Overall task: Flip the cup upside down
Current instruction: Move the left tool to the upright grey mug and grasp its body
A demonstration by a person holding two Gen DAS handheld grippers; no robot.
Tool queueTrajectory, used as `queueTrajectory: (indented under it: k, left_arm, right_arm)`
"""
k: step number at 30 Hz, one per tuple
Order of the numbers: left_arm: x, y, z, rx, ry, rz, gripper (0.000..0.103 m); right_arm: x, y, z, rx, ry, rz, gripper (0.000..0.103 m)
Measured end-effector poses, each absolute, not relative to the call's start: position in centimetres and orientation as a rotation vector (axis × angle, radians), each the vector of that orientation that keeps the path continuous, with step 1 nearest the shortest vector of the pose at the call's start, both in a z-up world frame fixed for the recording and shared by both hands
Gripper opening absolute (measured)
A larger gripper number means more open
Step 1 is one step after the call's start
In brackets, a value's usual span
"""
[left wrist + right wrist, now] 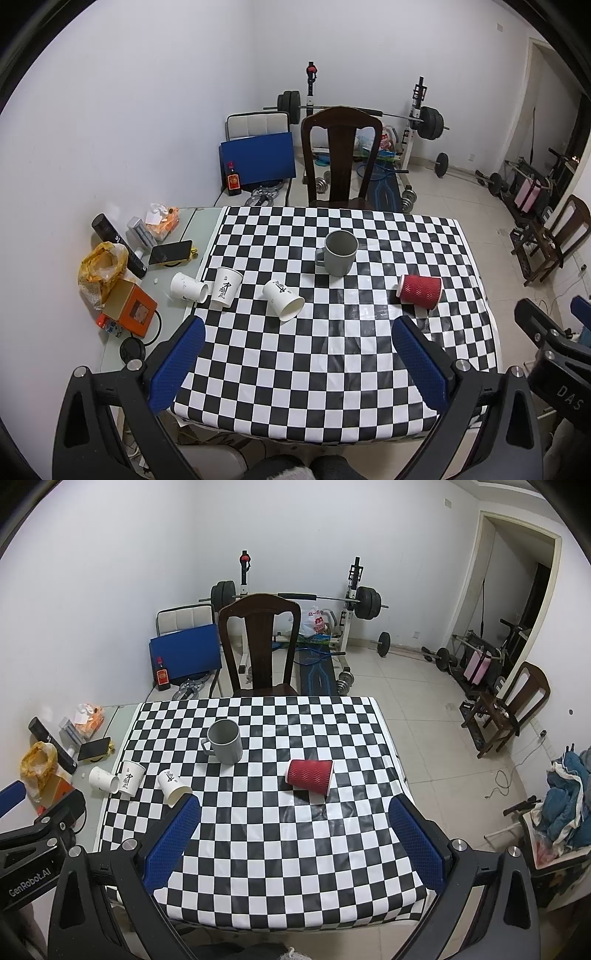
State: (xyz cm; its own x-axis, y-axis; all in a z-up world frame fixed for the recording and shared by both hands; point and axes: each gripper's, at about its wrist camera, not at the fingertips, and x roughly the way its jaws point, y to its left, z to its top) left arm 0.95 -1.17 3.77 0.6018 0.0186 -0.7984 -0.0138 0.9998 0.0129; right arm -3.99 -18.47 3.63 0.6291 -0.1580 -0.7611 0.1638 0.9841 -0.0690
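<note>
A grey mug (339, 257) (225, 741) stands upright, mouth up, on the checkered tablecloth (295, 362) (288, 849). A red ribbed paper cup (420, 290) (310, 776) lies on its side to its right. A white paper cup (282, 299) (173, 785) lies on its side; another (226, 287) (129, 778) stands mouth down; a third (188, 287) (103, 779) lies at the cloth's left edge. My left gripper (299, 332) and right gripper (293, 808) are open and empty, above the table's near part.
Left of the cloth lie a phone (170, 252), an orange box (129, 312), a yellow bag (101, 266) and a tissue pack (162, 218). A dark wooden chair (341, 158) (258, 646) stands behind the table. Barbell rack (417, 118) at the back wall.
</note>
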Motion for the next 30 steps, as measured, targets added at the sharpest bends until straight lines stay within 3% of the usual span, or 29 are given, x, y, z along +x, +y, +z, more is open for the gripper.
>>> queueTrajectory:
  k: [8, 13, 16, 21, 30]
  left_arm:
    - [5.7, -1.7, -2.9, 0.115, 0.889, 0.064, 0.103]
    - [10.0, -2.5, -10.0, 0.11, 0.944, 0.063, 0.103]
    - [13.4, -3.6, -14.2, 0.103, 0.974, 0.061, 0.103]
    - [18.7, -5.6, -20.9, 0.055, 0.974, 0.069, 0.102]
    - [23.9, -8.8, -27.7, 0.038, 0.902, 0.092, 0.102]
  right_arm:
    - [-1.2, -18.4, 0.2, 0.023, 0.897, -0.173, 0.103]
    - [3.3, -20.1, -8.1, 0.048, 1.009, -0.205, 0.102]
    - [5.5, -21.4, -13.9, 0.069, 1.074, -0.212, 0.095]
    - [9.1, -23.8, -22.4, 0.096, 1.078, -0.238, 0.095]
    - [13.4, -28.1, -30.7, 0.128, 1.066, -0.31, 0.095]
